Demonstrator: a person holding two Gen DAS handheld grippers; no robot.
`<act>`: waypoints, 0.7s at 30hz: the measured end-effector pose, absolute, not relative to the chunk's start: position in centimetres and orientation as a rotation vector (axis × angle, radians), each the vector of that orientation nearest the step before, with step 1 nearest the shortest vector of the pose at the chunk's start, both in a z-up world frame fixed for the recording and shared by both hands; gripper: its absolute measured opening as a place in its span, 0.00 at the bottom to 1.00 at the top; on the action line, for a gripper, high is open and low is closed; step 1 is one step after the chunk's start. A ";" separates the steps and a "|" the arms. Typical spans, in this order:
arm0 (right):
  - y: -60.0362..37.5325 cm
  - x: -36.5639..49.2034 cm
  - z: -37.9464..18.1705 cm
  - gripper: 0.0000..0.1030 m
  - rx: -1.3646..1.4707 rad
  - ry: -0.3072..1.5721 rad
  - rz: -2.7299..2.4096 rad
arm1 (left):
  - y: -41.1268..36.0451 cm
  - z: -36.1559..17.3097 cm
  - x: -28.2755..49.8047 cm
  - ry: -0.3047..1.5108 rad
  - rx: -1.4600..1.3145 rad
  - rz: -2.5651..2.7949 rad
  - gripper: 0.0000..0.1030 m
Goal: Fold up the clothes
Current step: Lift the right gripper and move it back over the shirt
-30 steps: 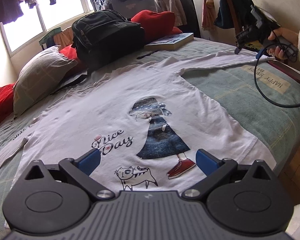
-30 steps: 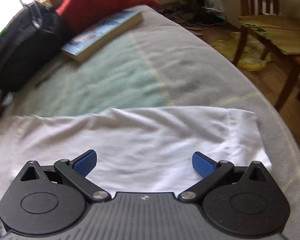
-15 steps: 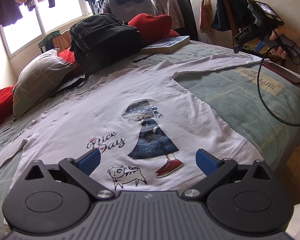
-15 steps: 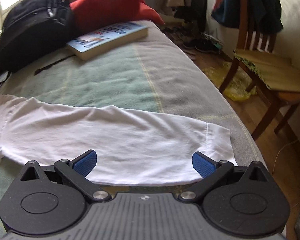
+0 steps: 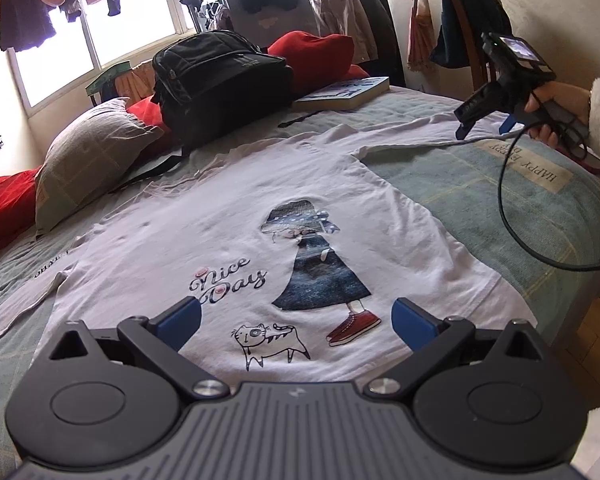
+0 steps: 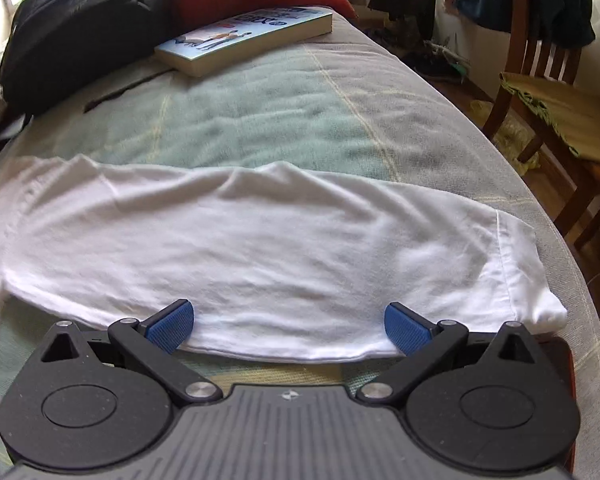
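A white long-sleeved shirt (image 5: 228,240) with a girl, a cat and "Nice Day" printed on it lies spread flat on the bed. My left gripper (image 5: 296,322) hovers open just above the shirt's hem, nothing between its blue pads. The shirt's right sleeve (image 6: 260,248) stretches across the right wrist view, cuff at the right. My right gripper (image 6: 288,326) stands open at the sleeve's near edge. In the left wrist view the right gripper (image 5: 485,126) is held by a hand (image 5: 556,110) over the far sleeve.
A black backpack (image 5: 220,84), red cushions (image 5: 312,56), a grey pillow (image 5: 88,156) and a book (image 6: 244,40) sit at the head of the green blanket (image 5: 520,208). A wooden chair (image 6: 556,100) stands right of the bed. A black cable (image 5: 512,224) hangs from the right gripper.
My left gripper drew back a little toward the hem. My right gripper came down closer to the sleeve, whose near edge now sits between the open fingers.
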State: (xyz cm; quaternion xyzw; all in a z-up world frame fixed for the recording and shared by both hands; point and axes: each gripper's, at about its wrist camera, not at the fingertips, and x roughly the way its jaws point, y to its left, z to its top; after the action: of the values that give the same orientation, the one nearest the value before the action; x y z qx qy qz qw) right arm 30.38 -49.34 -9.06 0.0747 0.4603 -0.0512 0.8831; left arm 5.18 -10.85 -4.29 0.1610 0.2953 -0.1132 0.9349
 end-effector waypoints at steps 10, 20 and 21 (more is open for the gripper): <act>-43.4 28.1 -4.1 1.00 0.117 0.901 0.007 | -8.4 -3.7 5.7 0.598 0.256 -0.208 0.98; -28.7 34.6 -6.6 1.00 -0.138 0.867 0.317 | -5.4 -3.2 5.3 0.595 0.196 -0.140 0.98; -28.6 34.9 -7.2 1.00 -0.149 0.884 0.316 | -5.1 -3.2 5.3 0.595 0.191 -0.136 0.98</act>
State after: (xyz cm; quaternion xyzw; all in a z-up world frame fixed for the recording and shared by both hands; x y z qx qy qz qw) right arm 34.92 -28.58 -7.22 -0.0717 0.4253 0.1523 0.8893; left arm 5.31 -5.12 -3.24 0.0941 0.2927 -0.0669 0.9492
